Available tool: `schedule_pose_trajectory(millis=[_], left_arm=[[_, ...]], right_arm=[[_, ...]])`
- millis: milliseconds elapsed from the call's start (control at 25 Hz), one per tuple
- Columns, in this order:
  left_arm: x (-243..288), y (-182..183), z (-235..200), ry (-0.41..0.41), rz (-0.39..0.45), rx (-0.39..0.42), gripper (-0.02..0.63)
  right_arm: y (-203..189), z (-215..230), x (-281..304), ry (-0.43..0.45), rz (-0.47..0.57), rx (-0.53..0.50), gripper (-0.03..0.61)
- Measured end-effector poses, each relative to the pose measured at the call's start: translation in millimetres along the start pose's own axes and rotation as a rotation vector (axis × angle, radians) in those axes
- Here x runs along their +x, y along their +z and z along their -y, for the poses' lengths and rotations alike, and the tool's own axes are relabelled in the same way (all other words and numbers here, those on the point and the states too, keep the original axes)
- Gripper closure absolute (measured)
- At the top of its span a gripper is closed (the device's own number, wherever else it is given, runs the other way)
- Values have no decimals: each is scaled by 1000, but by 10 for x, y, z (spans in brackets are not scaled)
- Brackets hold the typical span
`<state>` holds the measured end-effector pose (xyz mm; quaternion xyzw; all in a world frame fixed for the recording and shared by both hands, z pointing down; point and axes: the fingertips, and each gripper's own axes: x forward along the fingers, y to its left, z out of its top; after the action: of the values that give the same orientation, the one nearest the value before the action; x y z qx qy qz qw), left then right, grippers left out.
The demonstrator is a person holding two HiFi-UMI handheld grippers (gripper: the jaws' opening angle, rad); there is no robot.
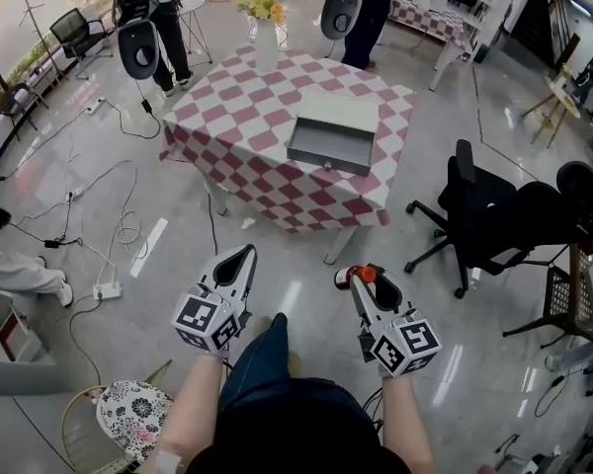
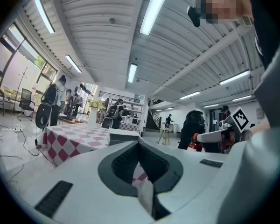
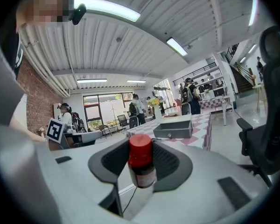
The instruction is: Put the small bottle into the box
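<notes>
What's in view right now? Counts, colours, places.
table: one, pink-and-white checked cloth, middle of the room
box: one, grey, on the table's near side
vase: one, white, with yellow flowers, on the table's far side
office chairs: two, black, right of the table
cables: several, black and white, on the floor at left
people: at least two, standing beyond the table
bottle: one, small, red cap, in the right gripper
left gripper: one, white, open, empty
right gripper: one, white, shut on the bottle
</notes>
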<state>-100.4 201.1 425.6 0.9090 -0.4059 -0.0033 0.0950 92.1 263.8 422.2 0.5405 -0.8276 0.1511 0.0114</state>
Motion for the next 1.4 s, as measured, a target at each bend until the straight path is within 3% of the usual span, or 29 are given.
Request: schedule_pose_trajectory(millis=[600,1400], left_arm=[[842,52,-298,-59,-21,-5,614],[2093,238,-1387,-95,-48,-33,614]], right_arm=[[207,474,614,-27,-7,17,428],[605,945,2144,-24,-32,27,428]])
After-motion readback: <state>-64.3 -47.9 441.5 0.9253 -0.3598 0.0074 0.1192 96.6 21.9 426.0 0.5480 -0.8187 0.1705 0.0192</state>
